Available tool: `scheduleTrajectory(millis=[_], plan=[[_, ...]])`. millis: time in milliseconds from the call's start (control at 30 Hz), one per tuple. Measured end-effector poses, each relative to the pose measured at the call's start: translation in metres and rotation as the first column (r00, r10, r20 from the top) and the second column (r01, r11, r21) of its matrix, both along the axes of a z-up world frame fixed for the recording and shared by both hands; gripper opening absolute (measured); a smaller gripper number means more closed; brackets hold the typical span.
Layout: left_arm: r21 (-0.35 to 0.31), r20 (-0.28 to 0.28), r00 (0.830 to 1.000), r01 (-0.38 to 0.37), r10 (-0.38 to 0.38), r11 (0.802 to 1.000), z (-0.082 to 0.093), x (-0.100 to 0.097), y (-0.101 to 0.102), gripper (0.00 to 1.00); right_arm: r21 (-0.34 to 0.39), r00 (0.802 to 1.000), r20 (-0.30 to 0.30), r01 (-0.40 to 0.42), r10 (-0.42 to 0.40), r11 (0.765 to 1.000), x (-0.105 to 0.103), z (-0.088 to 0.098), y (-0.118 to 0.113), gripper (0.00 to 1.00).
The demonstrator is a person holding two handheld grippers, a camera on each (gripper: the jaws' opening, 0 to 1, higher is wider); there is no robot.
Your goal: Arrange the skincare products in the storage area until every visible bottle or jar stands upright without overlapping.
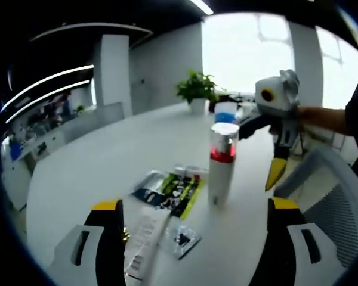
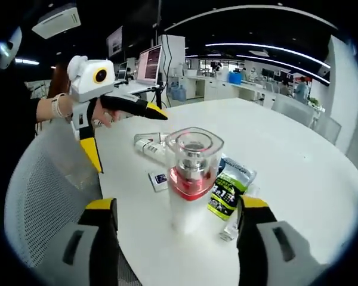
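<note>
Standing upright on the white tabletop [image 1: 83,161], the white bottle [image 1: 222,164] with a clear cap and red band is near the table edge, between both tools and touching neither. Left gripper view: left tool [image 1: 194,238] jaws wide apart, nothing between them, bottle ahead and just right of centre. Flat sachets [image 1: 170,189] lie beside the bottle's base, a white tube [image 1: 144,241] lies flat nearer the camera, a small dark packet [image 1: 183,239] next to it. Right tool [image 1: 276,152] comes in from the right, held by a hand [image 1: 313,119], yellow tip pointing down beside the bottle, clear of it. Potted plant [image 1: 197,90] far back on the tabletop.

Right gripper view: right tool [image 2: 176,235] jaws also wide apart and empty, bottle [image 2: 192,179] dead ahead. Green sachet [image 2: 230,187] lies just right of it, tube [image 2: 149,146] behind. Left tool [image 2: 122,134] at upper left, jaws spread. Mesh chair [image 2: 48,196] sits at the table edge.
</note>
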State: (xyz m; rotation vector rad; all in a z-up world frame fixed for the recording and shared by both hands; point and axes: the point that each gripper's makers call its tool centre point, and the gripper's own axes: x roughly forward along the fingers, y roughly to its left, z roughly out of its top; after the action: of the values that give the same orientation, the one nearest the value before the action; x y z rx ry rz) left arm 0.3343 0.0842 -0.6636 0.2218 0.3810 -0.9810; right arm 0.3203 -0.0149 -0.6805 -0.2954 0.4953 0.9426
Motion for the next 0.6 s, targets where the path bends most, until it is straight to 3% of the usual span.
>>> scheduleTrajectory(millis=[267,400,600], plan=[[0.034,-0.002,0.999,-0.049,0.049,0.998,-0.002,-0.004,0.031,0.97,-0.002,0.999,-0.005,0.038,-0.038,0.999,-0.009,0.011,0.003,0.99],[0.049,0.0,0.998,-0.058,0.058,0.997,-0.002,-0.007,0.039,0.97,-0.026,0.997,0.031,0.073,-0.072,0.997,-0.006,0.017,0.001,0.99],[0.071,-0.01,0.996,-0.089,0.09,0.994,-0.008,-0.01,0.057,0.97,-0.004,0.993,0.02,0.113,-0.113,0.994,-0.007,0.026,0.001,1.0]])
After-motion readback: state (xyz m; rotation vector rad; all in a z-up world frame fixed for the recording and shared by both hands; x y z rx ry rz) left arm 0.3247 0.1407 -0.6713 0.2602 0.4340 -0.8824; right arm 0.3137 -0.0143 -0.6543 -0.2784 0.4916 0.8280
